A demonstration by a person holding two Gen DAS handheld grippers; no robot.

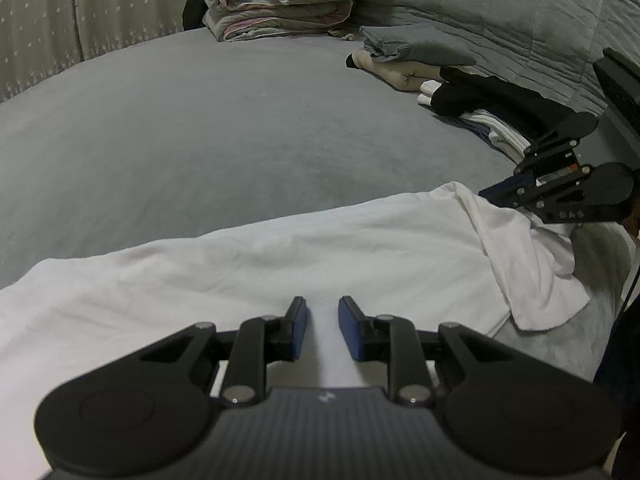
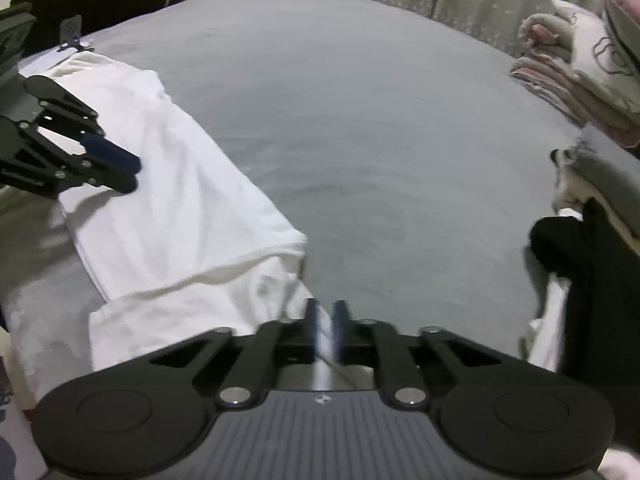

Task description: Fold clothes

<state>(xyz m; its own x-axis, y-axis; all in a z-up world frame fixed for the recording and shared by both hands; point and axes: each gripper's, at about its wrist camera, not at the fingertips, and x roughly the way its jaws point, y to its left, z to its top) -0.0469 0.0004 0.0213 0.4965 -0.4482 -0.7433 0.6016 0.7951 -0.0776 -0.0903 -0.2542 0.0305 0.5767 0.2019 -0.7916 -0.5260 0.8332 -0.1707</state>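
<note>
Bedding in grey, the bed cover point(image 1: 180, 140), fills both views, and a white garment point(image 1: 280, 256) lies folded into a long strip across its near side. The left gripper point(image 1: 322, 312) sits low over that strip with its blue pads a narrow gap apart; white cloth shows in the gap, but nothing is pinched between them. In the right wrist view the left gripper point(image 2: 130, 174) hangs just above the far part of the white garment point(image 2: 168, 184). The right gripper point(image 2: 325, 312) is at the garment's near end, where a sleeve or corner lies turned over; its jaws are nearly together, and the blur there makes it hard to tell whether they hold fabric. In the left wrist view the right gripper point(image 1: 502, 182) is at the garment's crumpled right end. A row of folded clothes point(image 1: 420, 44), grey, beige, black and white, lies beyond it, and a folded quilt point(image 1: 280, 0) is further back by a starred curtain point(image 1: 100, 8)
</note>
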